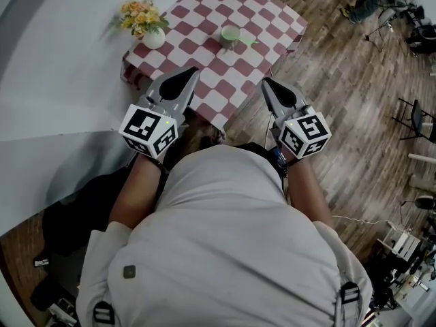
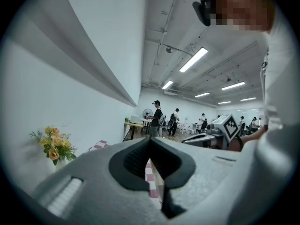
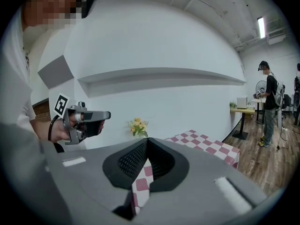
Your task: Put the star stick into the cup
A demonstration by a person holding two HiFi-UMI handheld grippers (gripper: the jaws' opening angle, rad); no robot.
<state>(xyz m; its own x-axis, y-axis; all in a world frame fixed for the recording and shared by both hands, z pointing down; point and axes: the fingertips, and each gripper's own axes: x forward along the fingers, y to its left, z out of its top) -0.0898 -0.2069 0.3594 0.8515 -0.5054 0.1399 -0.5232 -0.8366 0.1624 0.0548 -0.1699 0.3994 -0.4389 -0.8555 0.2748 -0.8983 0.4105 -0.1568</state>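
The star stick (image 1: 247,41) is taken to be the small pale green piece lying on the table (image 1: 204,54) against the right side of the cup (image 1: 230,35); its shape is too small to be made out. The cup is pale green and stands upright on the red-and-white checked cloth, well ahead of both claws and roughly on the line between them. Neither the stick nor the cup is touched by anything. The left claw (image 1: 191,71) is held above the near edge of the table, and in its own view its jaws are seen closed tip to tip, with nothing gripped; only a strip of checked cloth is seen through the hollow behind the tips. The right claw (image 1: 266,81) is held level with it, to its right and just off the near corner of the table, above the wooden floor (image 1: 340,80); its jaws are likewise drawn together at the tips and hold nothing. Each claw is pointed toward the table, and each is seen from the side in the other's view. Ahead and to the left of the left claw, near the far left corner of the cloth, a white vase (image 1: 154,39) of yellow and orange flowers (image 1: 141,15) is set beside a white wall (image 1: 61,53). Far beyond the claws, several people are seen standing in a long, brightly lit room.
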